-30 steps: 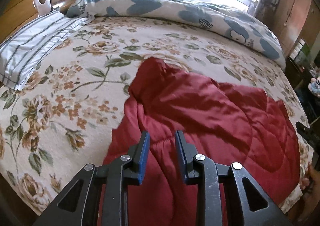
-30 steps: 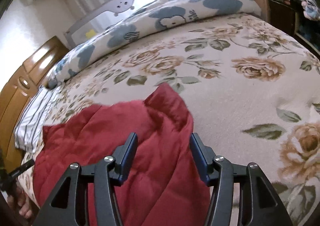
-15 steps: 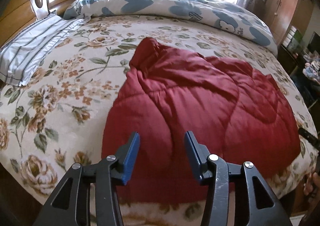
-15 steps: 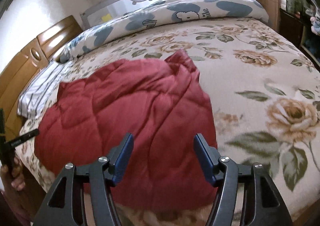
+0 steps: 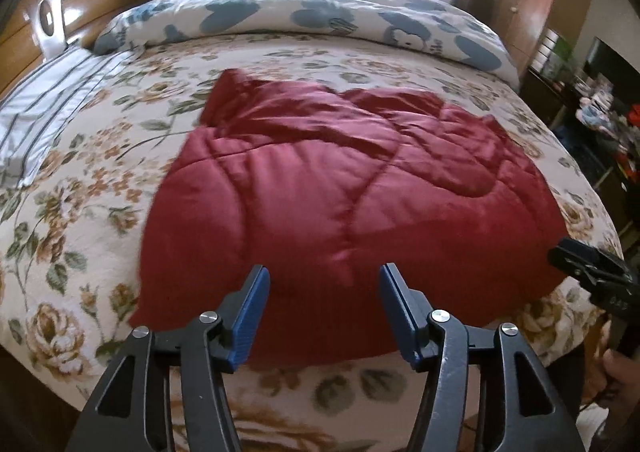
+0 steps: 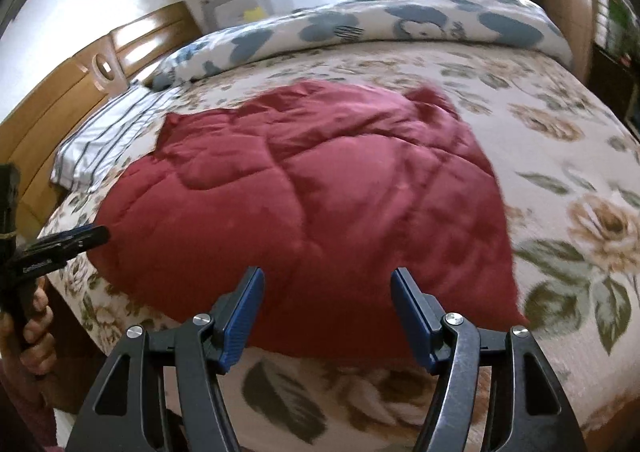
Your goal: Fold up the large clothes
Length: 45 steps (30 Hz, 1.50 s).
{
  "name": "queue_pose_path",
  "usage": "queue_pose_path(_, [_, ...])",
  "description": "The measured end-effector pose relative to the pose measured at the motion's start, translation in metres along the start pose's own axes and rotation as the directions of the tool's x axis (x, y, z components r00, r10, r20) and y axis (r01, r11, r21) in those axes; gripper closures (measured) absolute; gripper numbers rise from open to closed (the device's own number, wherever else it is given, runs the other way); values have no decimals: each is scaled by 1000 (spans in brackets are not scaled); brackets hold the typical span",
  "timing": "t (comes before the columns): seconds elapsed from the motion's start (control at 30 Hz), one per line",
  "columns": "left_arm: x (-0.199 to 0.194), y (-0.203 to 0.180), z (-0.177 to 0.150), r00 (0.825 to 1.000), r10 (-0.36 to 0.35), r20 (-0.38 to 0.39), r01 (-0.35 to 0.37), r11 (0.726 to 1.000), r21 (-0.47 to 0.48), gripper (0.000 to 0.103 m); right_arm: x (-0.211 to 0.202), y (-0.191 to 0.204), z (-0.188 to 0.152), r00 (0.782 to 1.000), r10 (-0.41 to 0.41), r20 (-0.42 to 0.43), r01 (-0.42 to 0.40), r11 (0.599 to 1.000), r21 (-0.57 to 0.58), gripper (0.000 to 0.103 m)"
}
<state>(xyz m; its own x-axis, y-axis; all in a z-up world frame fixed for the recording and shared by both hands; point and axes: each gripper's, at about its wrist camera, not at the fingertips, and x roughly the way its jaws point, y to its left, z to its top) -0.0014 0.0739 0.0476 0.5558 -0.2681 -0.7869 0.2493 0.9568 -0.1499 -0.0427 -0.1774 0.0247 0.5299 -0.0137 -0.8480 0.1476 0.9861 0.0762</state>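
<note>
since the red quilted garment [image 5: 340,188] lies spread on the floral bedspread [image 5: 80,180] near its front edge, both the left gripper [image 5: 322,304] and right gripper [image 6: 326,308] hover wide open and empty; each should probably pinch a near corner squarely, then lift evenly.

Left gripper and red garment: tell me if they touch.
Apart. The left wrist view shows the left gripper open, fingers short of the red garment.
</note>
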Motion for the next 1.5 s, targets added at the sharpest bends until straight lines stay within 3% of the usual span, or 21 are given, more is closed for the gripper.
queue_pose_path(0.27, [12, -27, 12, 999, 33, -10, -33, 999, 32, 35, 19, 21, 9, 1000, -4, 10, 5, 999, -50, 31])
queue_pose_path(0.4, [25, -37, 16, 998, 59, -30, -57, 997, 54, 24, 25, 20, 13, 999, -39, 18, 40, 997, -62, 30])
queue_pose_path(0.53, [40, -44, 20, 995, 88, -45, -85, 994, 65, 20, 35, 12, 15, 997, -78, 13, 79, 995, -61, 28])
queue_pose_path(0.8, [81, -34, 27, 994, 29, -101, -29, 1000, 3, 17, 60, -10, 15, 996, -80, -30, 80, 997, -18, 22])
queue_pose_path(1.13, [97, -40, 29, 993, 72, -97, -71, 997, 22, 13, 71, -16, 7, 997, -69, -18, 70, 997, 14, 20])
queue_pose_path(1.5, [98, -45, 29, 991, 81, -102, -79, 997, 26, 12, 63, -8, 49, 997, -71, 19, 71, 997, 1, 19])
